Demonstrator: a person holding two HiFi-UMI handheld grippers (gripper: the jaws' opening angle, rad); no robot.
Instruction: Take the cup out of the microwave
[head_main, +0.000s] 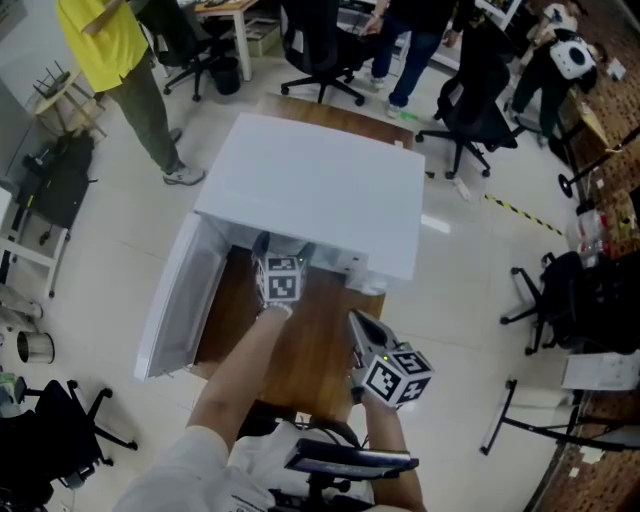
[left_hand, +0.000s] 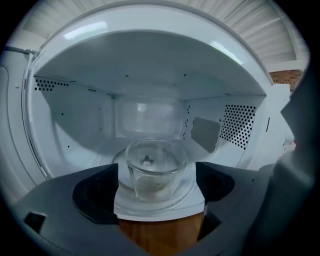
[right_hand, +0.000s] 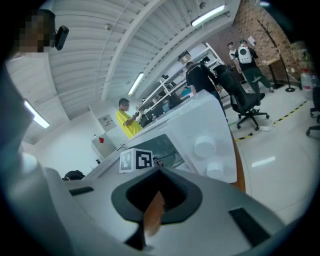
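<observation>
Head view hides the task's thing: the top of the white box-shaped microwave (head_main: 320, 185) covers the cavity, and the tips of the left gripper (head_main: 281, 270) vanish under its front edge, beside the white door (head_main: 178, 310) swung open to the left. Left gripper view alone looks inside. A clear glass cup (left_hand: 154, 167) stands upright on the round glass turntable (left_hand: 190, 192), its contents hard to make out. It sits between the widely parted jaws, and neither jaw touches it. The right gripper (head_main: 358, 325) hangs back over the brown wooden table (head_main: 315, 350), jaws together on nothing. Its own view adds two white round dials (right_hand: 205, 148) on the microwave's front.
</observation>
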